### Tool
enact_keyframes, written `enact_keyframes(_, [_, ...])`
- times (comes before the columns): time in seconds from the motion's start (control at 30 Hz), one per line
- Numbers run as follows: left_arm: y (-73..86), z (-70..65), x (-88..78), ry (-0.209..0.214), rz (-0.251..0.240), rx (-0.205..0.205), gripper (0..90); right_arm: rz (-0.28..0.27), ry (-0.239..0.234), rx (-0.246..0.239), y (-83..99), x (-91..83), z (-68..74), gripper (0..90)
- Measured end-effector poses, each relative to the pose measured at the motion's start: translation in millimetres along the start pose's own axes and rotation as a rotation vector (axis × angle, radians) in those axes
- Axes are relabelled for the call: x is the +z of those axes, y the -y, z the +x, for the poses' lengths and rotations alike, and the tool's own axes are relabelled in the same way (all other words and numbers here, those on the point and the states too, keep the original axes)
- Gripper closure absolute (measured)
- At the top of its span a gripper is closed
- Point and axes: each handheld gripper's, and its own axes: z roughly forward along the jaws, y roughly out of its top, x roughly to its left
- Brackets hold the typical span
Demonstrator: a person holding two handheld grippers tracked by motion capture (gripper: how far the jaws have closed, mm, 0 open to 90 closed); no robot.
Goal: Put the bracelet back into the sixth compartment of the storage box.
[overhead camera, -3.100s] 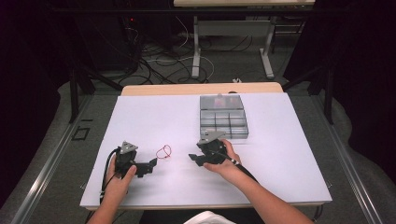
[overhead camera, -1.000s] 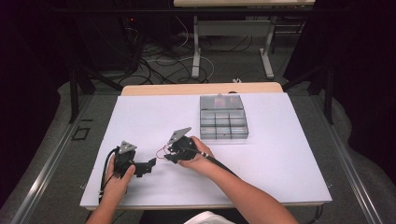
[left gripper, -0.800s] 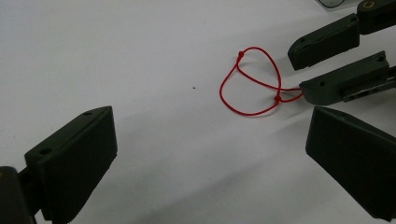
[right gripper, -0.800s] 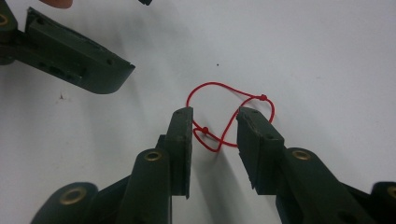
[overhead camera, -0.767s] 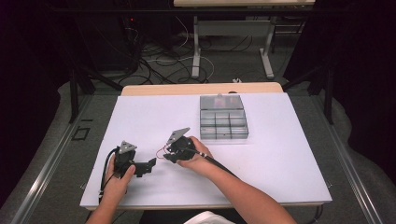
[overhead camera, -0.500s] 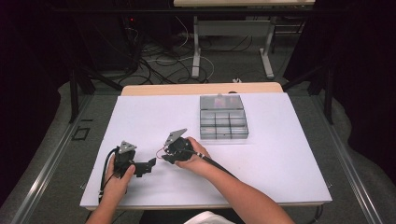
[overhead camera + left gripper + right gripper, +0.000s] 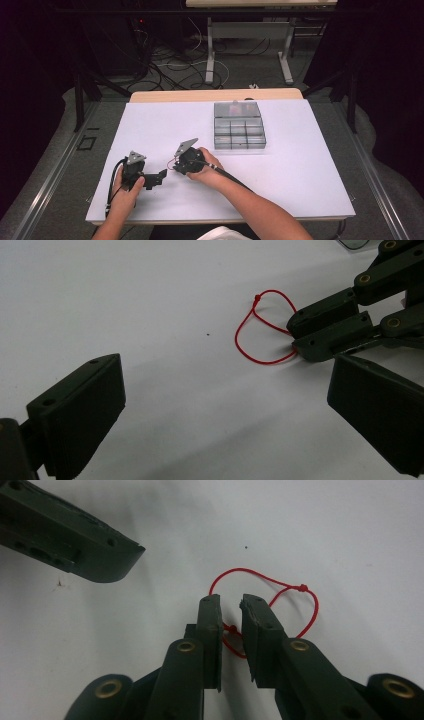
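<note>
Having crossed from beside the compartment box [image 7: 239, 125], right gripper [image 7: 231, 611] now closing on red string loop [image 7: 280, 591], jaws narrowly apart, string between them, lying on white table [image 7: 310, 165]. Suggesting a pickup just starting. Left gripper [image 7: 220, 405] resting nearby, jaws spread wide, holding nothing.

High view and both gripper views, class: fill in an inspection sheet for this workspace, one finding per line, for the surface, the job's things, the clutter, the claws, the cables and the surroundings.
Surface: white table, flat and bare across most of its top.
Job's things: red string loop with a small knot, lying on the table; clear compartment box at the far side.
Clutter: nothing seen.
Claws: left claw wide open, off the string; right claw narrowed around the string, with a small gap between its jaws.
Cables: a black cable trails from the left claw; tangled cables on the floor behind.
Surroundings: dark room, metal table legs beyond.
</note>
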Motion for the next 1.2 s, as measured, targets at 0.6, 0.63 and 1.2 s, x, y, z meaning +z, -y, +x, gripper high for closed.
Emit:
enact_keyframes(0.6, [0.0,0.0,0.1,0.0,0.001,0.001,2.4,0.01,0.002,0.03,0.2,-0.5,1.0,90.0])
enact_keyframes(0.63, [0.0,0.0,0.1,0.001,0.001,0.001,2.4,0.01,0.003,0.034,0.1,-0.7,1.2,90.0])
enact_keyframes(1.2, [0.1,-0.1,0.9,0.003,0.002,0.005,2.4,-0.026,0.011,0.033,-3.7,-9.8,-2.3,90.0])
